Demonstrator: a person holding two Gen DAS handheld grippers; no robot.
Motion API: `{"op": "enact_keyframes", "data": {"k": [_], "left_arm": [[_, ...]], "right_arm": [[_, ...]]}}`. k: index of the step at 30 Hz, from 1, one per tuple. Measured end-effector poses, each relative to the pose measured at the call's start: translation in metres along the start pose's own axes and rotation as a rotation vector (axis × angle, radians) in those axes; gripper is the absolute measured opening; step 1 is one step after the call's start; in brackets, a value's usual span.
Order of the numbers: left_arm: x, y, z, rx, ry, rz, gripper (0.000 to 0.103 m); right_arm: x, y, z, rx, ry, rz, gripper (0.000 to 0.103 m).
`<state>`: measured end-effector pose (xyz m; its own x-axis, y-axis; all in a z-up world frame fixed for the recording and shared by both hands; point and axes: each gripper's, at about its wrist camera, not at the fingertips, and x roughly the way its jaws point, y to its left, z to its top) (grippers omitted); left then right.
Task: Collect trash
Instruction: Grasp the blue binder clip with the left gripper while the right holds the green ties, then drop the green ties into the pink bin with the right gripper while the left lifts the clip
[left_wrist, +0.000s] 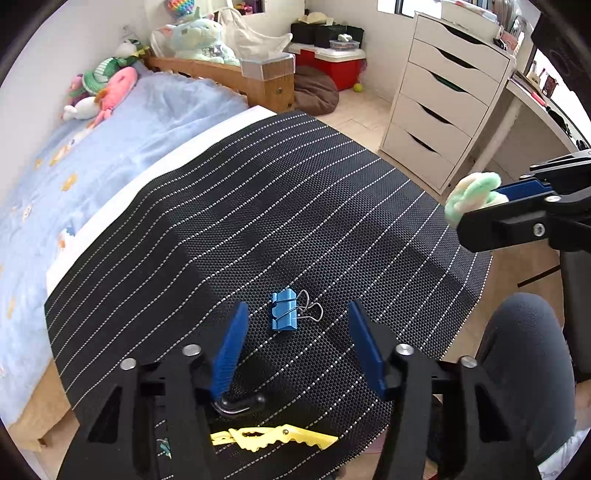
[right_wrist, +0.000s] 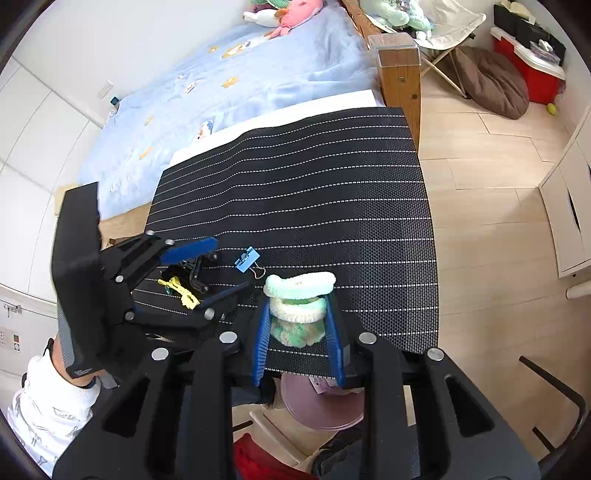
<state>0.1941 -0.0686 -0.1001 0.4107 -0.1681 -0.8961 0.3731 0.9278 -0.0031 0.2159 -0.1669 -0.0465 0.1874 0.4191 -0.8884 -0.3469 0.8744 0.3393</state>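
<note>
Fluffy green-and-white scrunchie (right_wrist: 297, 306) clamped between the right tongs (right_wrist: 300, 341), raised just above the near edge of the black striped mat (right_wrist: 314, 192) on the surface. Blue binder clip (left_wrist: 283, 310) flat on the mat, just ahead of the left tongs (left_wrist: 295, 345), spread wide and gripping nothing. Yellow clothespin (left_wrist: 273, 437) and black clip (left_wrist: 238, 404) nearer, under those tongs. Blue-blanketed bed (left_wrist: 110, 155) beyond the mat.

This was a bedroom in a home, likely a child's. A wooden bed (left_wrist: 236, 79) with a light blue blanket (left_wrist: 122, 147) carried plush toys (left_wrist: 107, 88), and a white drawer unit (left_wrist: 443, 96), a desk (left_wrist: 532, 107) and a red cooler (left_wrist: 332, 62) stood on the pale wood floor (right_wrist: 480, 155).
</note>
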Motion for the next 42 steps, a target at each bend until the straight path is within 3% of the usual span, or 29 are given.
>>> {"op": "enact_keyframes", "data": {"k": [9, 15, 28, 42], "left_arm": [[0.009, 0.001, 0.001, -0.013, 0.003, -0.002, 0.017], [0.005, 0.002, 0.002, -0.018, -0.014, 0.001, 0.001], [-0.040, -0.010, -0.003, -0.020, -0.095, -0.003, 0.001], [-0.107, -0.041, -0.045, -0.034, -0.222, -0.045, 0.001]], "right_arm": [[0.004, 0.000, -0.001, -0.004, 0.005, 0.004, 0.027], [0.006, 0.000, -0.002, -0.005, 0.006, 0.007, 0.027], [-0.010, 0.013, -0.017, -0.046, -0.031, 0.022, 0.027], [-0.054, 0.034, -0.068, -0.129, -0.108, 0.016, 0.027]]}}
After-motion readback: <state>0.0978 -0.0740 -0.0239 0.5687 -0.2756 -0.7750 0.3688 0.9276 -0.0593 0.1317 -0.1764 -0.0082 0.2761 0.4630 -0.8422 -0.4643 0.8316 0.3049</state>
